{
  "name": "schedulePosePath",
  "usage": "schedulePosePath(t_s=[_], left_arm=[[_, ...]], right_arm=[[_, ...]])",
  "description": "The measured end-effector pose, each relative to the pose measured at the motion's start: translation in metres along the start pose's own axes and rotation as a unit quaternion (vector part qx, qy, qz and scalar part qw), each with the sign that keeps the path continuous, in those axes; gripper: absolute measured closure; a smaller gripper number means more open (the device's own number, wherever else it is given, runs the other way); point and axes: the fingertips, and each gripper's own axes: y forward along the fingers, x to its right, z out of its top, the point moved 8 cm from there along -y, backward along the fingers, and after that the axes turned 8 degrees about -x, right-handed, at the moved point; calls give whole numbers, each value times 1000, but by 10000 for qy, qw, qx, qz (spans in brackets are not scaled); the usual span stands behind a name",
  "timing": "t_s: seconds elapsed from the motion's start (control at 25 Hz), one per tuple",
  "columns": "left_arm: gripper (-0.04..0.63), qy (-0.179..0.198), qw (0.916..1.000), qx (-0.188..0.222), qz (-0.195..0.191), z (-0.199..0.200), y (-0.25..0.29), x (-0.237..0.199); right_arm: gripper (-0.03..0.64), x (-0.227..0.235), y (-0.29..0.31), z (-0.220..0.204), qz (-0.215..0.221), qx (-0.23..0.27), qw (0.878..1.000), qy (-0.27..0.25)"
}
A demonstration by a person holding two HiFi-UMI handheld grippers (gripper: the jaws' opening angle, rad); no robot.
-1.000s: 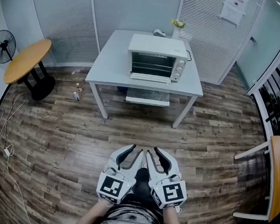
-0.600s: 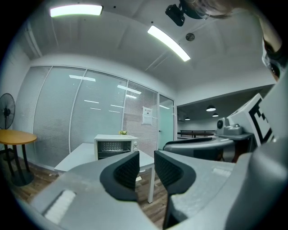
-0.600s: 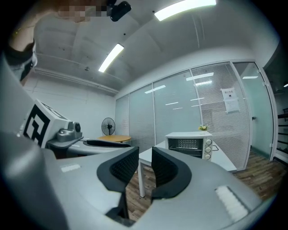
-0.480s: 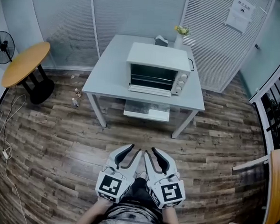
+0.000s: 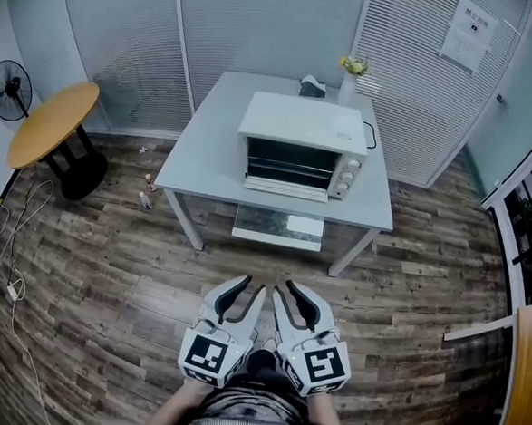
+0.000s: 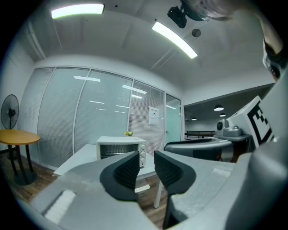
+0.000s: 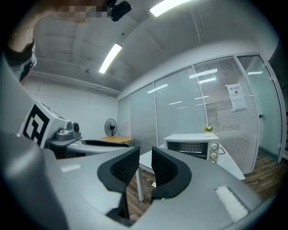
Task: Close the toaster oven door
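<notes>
A white toaster oven [image 5: 303,141] stands on a pale grey table [image 5: 203,144] across the room. Its glass door [image 5: 278,226] hangs open, folded down past the table's front edge. My left gripper [image 5: 245,293] and right gripper [image 5: 288,293] are side by side at the bottom of the head view, well short of the table. They point level toward the oven. The left gripper [image 6: 146,168] has a gap between its pads with nothing in it, and the oven [image 6: 121,150] shows behind it. The right gripper [image 7: 145,166] has just been closing its jaws, which hold a narrow empty gap; the oven [image 7: 192,147] shows to their right.
A round wooden table [image 5: 50,119] and a fan [image 5: 8,89] stand at the left. A flower vase [image 5: 352,72] and a small box [image 5: 313,86] sit behind the oven. A cable [image 5: 19,235] and small bottles [image 5: 146,199] lie on the wood floor. Another table edge [image 5: 522,379] is at the right.
The person has walked toward the table, so the oven sits lower and larger in the head view. Both grippers came along, still side by side. The right jaws look slightly narrower.
</notes>
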Motion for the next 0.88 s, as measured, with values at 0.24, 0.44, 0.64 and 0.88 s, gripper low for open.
schedulePosePath(t_s=[0.24,0.44,0.64,0.88], left_arm=[[499,-16,9999,36,120,9,30,0],[499,-62,9997,41,219,17,62,-5],[499,-56,9994,29,329,22,82,-6],[499,-72,9993,49,354,31,98,-5]], right_arm=[[545,30,16,4,171,65,9998,1],[545,60,34,10,280,44,9996,27],[545,79,43,10,384,25,9993,32],[546,97,47,9,354,-12,9993,88]])
